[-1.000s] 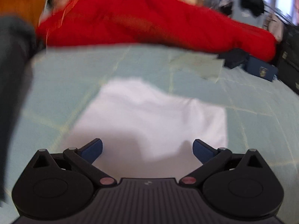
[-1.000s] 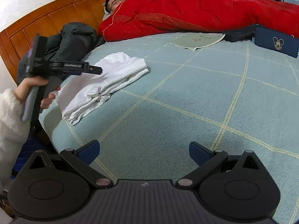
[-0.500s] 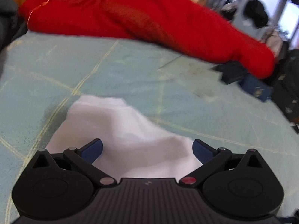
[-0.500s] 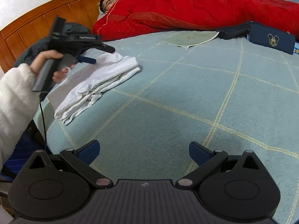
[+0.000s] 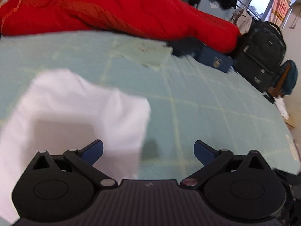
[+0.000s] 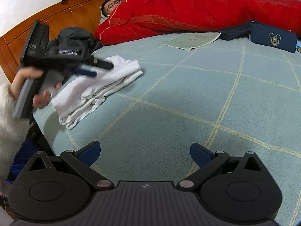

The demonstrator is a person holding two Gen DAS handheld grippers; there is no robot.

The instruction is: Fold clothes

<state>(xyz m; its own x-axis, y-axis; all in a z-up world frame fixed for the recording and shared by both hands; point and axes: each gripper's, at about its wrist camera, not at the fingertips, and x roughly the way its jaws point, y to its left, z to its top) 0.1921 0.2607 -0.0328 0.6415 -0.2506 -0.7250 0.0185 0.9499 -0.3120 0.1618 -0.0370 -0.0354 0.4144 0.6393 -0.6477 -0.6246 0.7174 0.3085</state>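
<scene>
Both grippers we hold with jaws spread wide, nothing between the blue pads. Left gripper (image 5: 148,148) fills the bottom of its own view; in the right wrist view we see it again at the left edge (image 6: 94,68), gripped by a hand (image 6: 35,86) in a fluffy white sleeve (image 6: 9,113), its fingers hanging over the white garment (image 6: 97,86). Whether they touch the cloth we cannot tell; that part is motion-blurred.

Right gripper (image 6: 144,151) sits low centre in its view, over bare bedspread (image 6: 188,103), well apart from the garment.

Garment: folded into a long bundle, lying on the pale green checked bedspread in the left-centre of the right view, near the bed's edge. In the left view it fills the lower left, blurred (image 5: 75,113), running under the left pad.

Upper part of both frames: a red quilt (image 6: 188,13) covers a person lying along the far side of the bed. Wooden headboard (image 6: 65,17) upper left. A dark jacket (image 6: 75,37) lies by the headboard. A flat green sheet (image 6: 193,40) and a navy case (image 6: 272,39) lie near the quilt, upper right.
</scene>
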